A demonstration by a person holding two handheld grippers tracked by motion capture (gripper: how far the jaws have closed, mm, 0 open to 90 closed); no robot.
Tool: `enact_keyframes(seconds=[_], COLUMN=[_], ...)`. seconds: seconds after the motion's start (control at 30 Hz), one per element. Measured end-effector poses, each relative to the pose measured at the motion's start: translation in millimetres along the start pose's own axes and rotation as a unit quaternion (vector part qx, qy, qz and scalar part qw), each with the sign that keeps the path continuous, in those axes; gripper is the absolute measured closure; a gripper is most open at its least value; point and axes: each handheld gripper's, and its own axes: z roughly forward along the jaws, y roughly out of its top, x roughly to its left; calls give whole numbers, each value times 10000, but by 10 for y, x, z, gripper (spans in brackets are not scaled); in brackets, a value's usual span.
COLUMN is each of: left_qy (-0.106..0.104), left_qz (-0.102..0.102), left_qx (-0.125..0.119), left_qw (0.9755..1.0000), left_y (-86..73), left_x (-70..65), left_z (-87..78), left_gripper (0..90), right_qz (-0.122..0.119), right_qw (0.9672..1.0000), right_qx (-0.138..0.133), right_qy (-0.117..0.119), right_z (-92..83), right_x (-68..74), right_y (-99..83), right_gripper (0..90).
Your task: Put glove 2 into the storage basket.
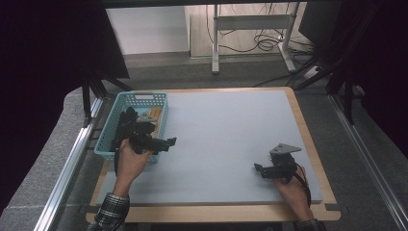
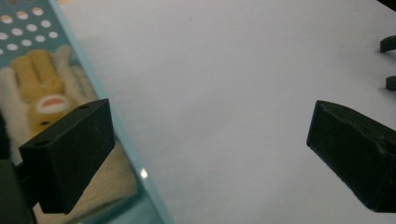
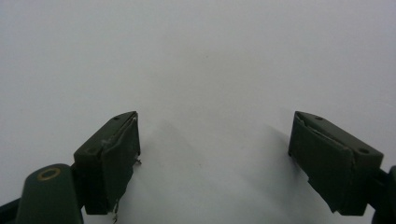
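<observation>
The yellow plush toy [image 2: 43,88] lay inside the teal basket [image 1: 108,139] at the table's [image 1: 226,144] left edge, on what looked like a pale cloth, though the view there was blurred. The left gripper [image 1: 169,142] hung just beside the basket's right wall, its jaws spread wide and holding nothing. The right gripper [image 1: 258,169] rested well apart near the table's right front, its jaws likewise spread over bare surface.

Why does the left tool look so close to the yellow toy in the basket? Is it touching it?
Apart. In the left gripper view, the left tool is open with nothing between its jaws, and the yellow toy lies beyond, inside the basket.
</observation>
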Motion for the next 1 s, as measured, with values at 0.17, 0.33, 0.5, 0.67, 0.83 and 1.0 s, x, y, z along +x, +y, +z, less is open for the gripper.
enact_keyframes(seconds=[0.17, 0.33, 0.5, 0.67, 0.83, 1.0], left_qy=[-68, -175, -259, -319, -376, -409], left_qz=[88, 168, 234, 284, 362, 458], left_qx=[-4, -17, -20, -46, -38, -78], left_qw=[9999, 9997, 9994, 9991, 9986, 9981], left_y=[8, 21, 28, 32, 35, 52], left_x=[-91, -181, -256, -316, -383, -460], left_z=[52, 115, 173, 217, 270, 331], left_gripper=[14, 11, 11, 11, 10, 10], right_qz=[-17, -16, -18, -17, -7, -3], right_qw=[10000, 10000, 10000, 10000, 10000, 10000], right_qx=[-7, -7, -7, -6, -4, 2], right_qy=[-2, -2, -2, 1, 14, 22], right_z=[1, 1, 1, 1, 1, 3], right_x=[-2, -2, -3, -3, -3, -7], right_y=[0, 0, 0, 0, 0, 1], right_gripper=[163, 163, 163, 163, 162, 161])
